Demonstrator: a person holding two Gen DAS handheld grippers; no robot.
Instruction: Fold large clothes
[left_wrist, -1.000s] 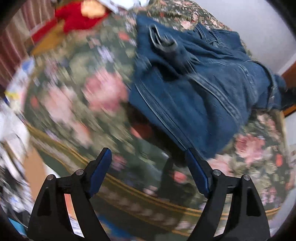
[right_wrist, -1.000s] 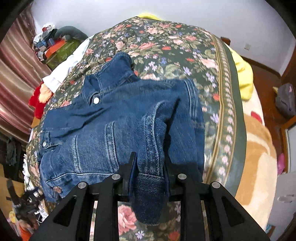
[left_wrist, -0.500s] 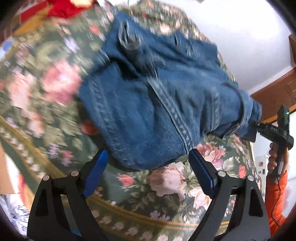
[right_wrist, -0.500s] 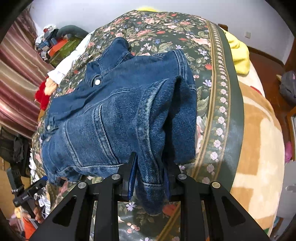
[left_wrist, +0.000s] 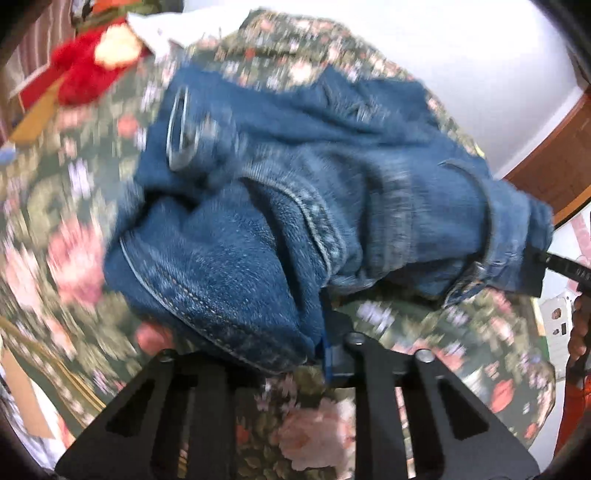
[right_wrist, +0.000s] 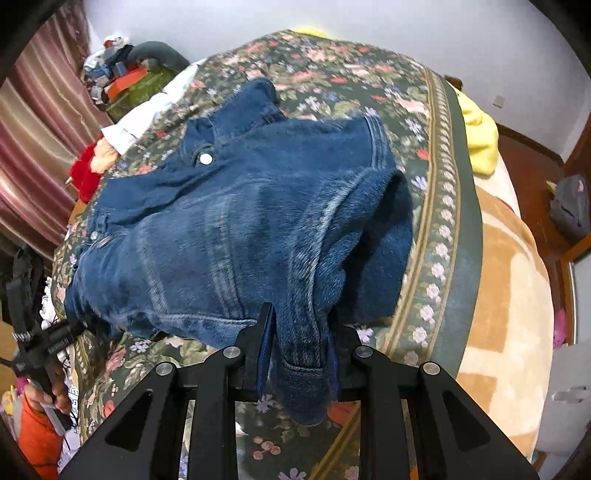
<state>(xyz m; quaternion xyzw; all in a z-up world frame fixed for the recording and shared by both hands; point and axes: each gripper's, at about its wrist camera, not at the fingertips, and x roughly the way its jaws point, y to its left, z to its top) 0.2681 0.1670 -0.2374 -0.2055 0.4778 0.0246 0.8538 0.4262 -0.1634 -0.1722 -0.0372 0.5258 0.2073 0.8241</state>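
While both claws are clamping opposite hem corners, left gripper (left_wrist: 295, 350) and right gripper (right_wrist: 299, 354) are holding the denim jacket (right_wrist: 236, 229) mid-frame over the floral bedspread (right_wrist: 436, 206), likely tensioning 1 fold line.

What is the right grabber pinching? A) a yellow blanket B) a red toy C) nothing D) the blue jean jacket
D: the right gripper has its fingers closed on a hem edge of the blue denim jacket, which lies on the flowery bedspread.
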